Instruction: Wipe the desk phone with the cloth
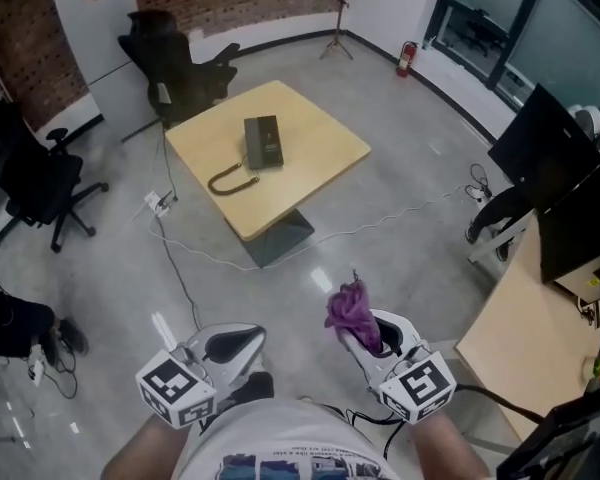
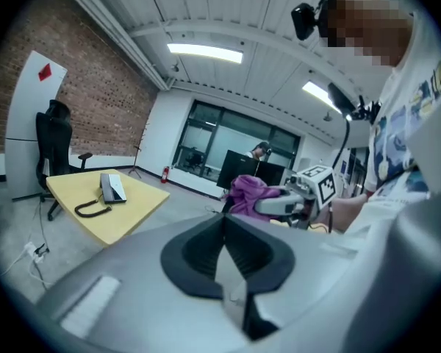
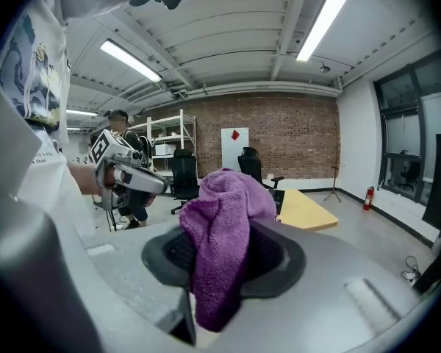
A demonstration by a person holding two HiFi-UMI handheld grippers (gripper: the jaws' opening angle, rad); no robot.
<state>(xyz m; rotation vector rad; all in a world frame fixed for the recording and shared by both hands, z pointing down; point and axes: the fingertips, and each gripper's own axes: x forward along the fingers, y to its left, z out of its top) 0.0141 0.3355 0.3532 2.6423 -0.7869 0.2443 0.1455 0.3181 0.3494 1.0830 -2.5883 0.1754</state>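
Observation:
A dark desk phone [image 1: 263, 142] with a curled cord lies on a square yellow table [image 1: 310, 158] far ahead across the floor; in the left gripper view the phone [image 2: 112, 187] shows small at left. A purple cloth [image 1: 352, 311] is bunched in my right gripper [image 1: 365, 330], which is shut on it close to my body. The cloth [image 3: 224, 234] fills the middle of the right gripper view. My left gripper [image 1: 227, 346] is held low beside it, shut with nothing between its jaws.
Black office chairs stand at the table's far side [image 1: 180, 63] and at left [image 1: 40, 183]. Cables [image 1: 180, 268] trail over the grey floor. A light desk [image 1: 535, 338] with dark monitors [image 1: 555, 163] is at right. A whiteboard [image 1: 95, 23] leans on the brick wall.

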